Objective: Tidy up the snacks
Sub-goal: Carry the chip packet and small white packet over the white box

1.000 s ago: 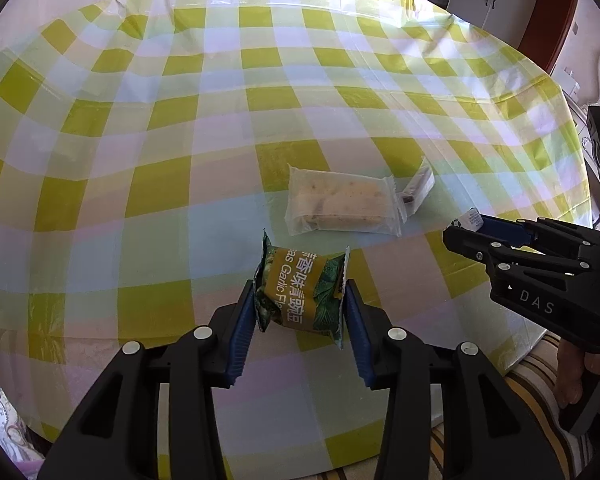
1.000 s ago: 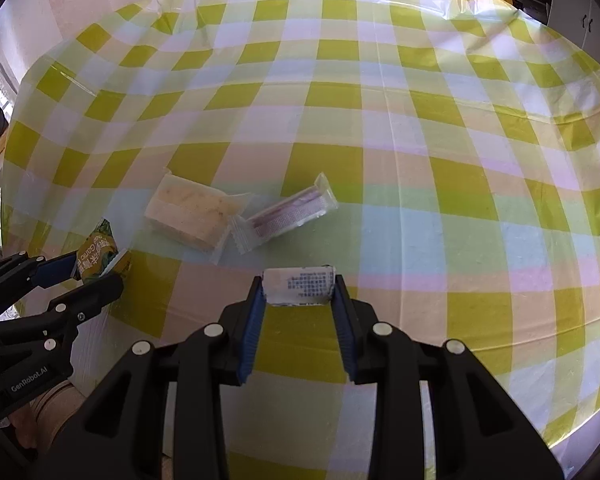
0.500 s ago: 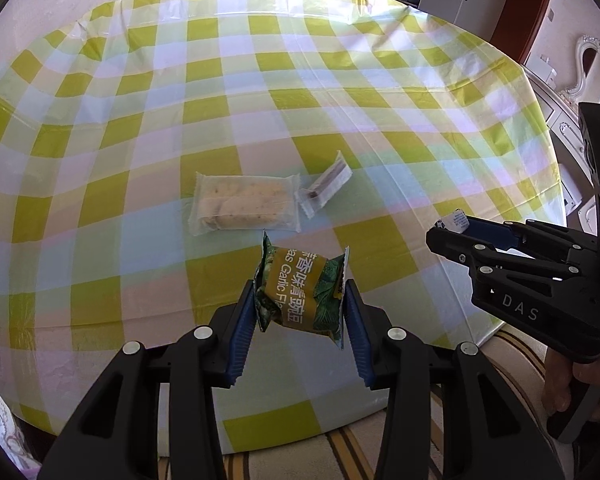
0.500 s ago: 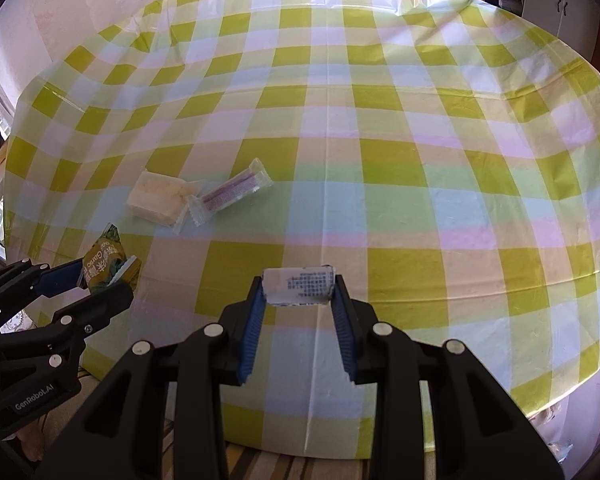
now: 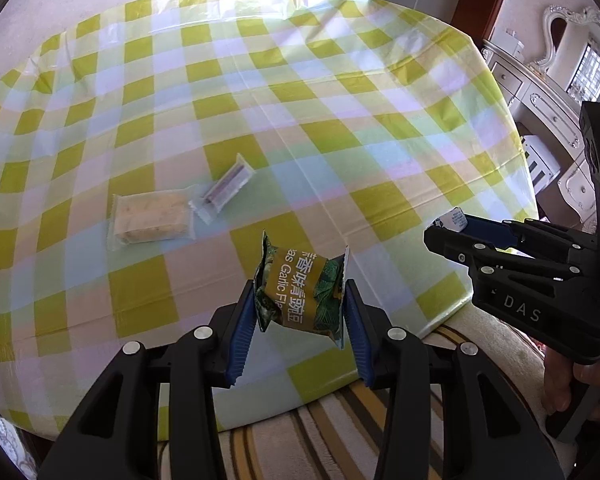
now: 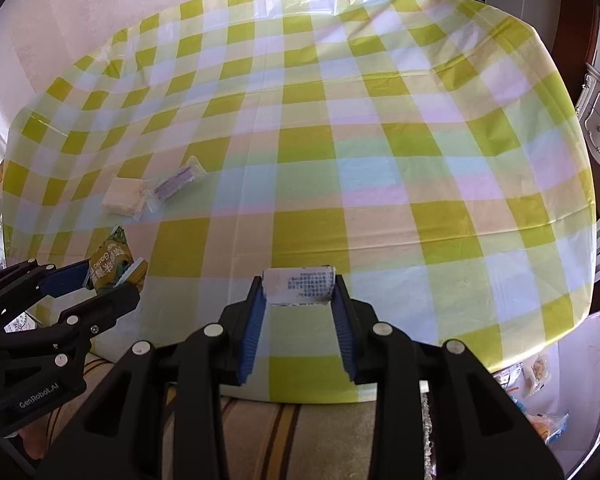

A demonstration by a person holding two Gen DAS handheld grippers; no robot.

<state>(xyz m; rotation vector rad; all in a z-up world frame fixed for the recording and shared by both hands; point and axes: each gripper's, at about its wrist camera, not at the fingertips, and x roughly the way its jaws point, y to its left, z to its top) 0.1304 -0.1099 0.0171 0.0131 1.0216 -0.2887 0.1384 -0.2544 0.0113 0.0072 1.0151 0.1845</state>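
Two packets held: one was clamped in each gripper.
Left gripper: closed on garlic packet, pinched by its sides.
Right gripper: closed on white packet, at the tips.
Ahead of jaws: cake and wafer, touching on the table, likely grouped.

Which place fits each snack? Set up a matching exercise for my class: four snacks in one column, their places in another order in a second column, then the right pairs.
Snacks
1. green garlic snack packet
2. white printed packet
3. pale cake in clear wrap
4. slim purple bar in clear wrap

Places
A. lying flat on the checked tablecloth
B. clamped in the right tool
C. one end against the cake's wrapper
D. clamped in the left tool

Pairs: 1-D, 2-B, 3-A, 4-C
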